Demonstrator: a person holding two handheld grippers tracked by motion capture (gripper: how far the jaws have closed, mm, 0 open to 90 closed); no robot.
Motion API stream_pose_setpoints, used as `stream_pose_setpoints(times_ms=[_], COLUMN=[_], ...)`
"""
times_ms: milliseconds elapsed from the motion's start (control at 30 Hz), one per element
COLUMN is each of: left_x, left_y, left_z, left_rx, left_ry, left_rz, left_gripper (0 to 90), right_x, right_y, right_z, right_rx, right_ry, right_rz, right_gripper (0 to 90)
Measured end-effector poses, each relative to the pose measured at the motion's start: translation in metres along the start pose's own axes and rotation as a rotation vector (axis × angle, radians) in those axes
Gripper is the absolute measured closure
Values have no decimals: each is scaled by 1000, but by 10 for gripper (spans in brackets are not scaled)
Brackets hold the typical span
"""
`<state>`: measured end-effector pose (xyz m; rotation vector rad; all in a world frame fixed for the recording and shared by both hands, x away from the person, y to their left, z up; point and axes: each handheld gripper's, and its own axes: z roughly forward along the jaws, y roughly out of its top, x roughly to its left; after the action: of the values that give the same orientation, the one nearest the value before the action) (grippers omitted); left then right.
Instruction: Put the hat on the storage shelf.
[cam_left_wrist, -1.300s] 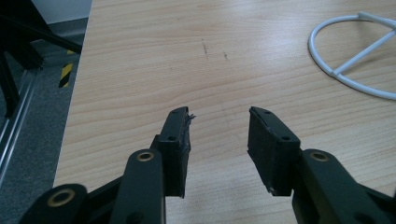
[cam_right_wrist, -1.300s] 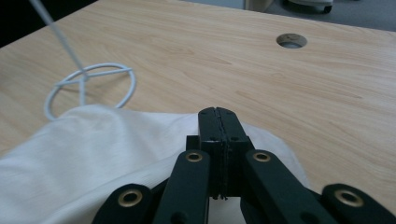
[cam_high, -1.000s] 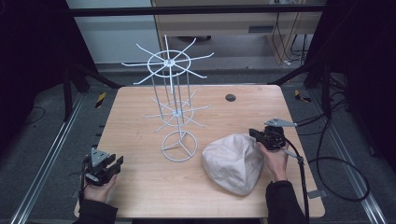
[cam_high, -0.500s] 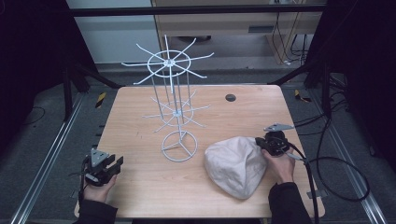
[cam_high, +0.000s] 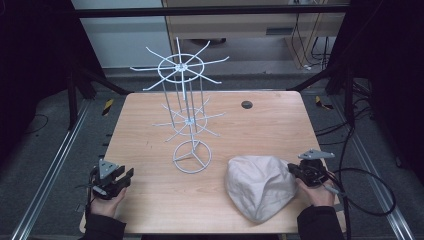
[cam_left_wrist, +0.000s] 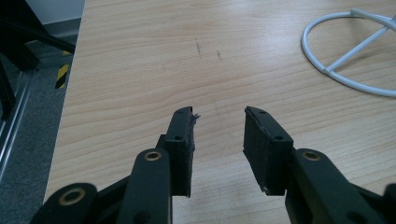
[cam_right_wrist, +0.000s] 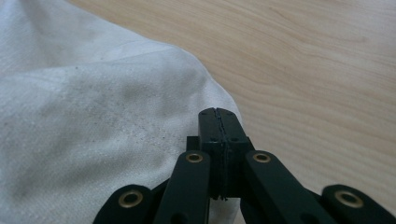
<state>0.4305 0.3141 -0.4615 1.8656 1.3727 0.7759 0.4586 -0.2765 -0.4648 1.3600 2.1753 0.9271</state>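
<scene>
On your counter (cam_high: 150, 125) the pale cloth bag (cam_high: 259, 186) lies slumped near the front right; its mouth is not visible, so you cannot tell what, if anything, is in it. Behind and to its left stands the white wire rack (cam_high: 185, 120), its round foot just beside the bag without touching it. A small dark disc (cam_high: 246, 104) sits well apart toward the back.

Your right tongs (cam_high: 295, 172) sit at the bag's right edge with the jaws pressed together; in the right gripper view they lie over the cloth (cam_right_wrist: 93, 130), but you cannot tell whether any fabric is caught between them. Your left tongs (cam_left_wrist: 218, 135) hover over bare wood at the front left, jaws spread a little with nothing between them, having just opened slightly.
</scene>
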Motion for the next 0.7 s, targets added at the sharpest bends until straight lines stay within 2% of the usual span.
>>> stream_pose_setpoints(times_ms=[100, 233, 367, 467, 533, 700], left_x=[0, 0, 0, 0, 0, 0], left_y=[0, 0, 0, 0, 0, 0], left_z=[0, 0, 0, 0, 0, 2], left_rx=[-1, -3, -1, -1, -2, 3], left_ry=[-1, -2, -4, -5, -6, -10], left_rz=[1, 2, 5, 5, 5, 6], left_gripper=[625, 624, 619, 616, 614, 609], right_x=[4, 5, 6, 10, 15, 24], right_y=[-10, -14, -9, 4, 14, 37], right_z=[-10, -16, -29, -46, -57, -77], right_rx=[0, -3, -65, -138, -163, -185], right_ry=[5, 5, 22, 57, 96, 207], right_rz=[-10, -7, -26, -95, -146, -245], right_gripper=[900, 900, 900, 855, 821, 721])
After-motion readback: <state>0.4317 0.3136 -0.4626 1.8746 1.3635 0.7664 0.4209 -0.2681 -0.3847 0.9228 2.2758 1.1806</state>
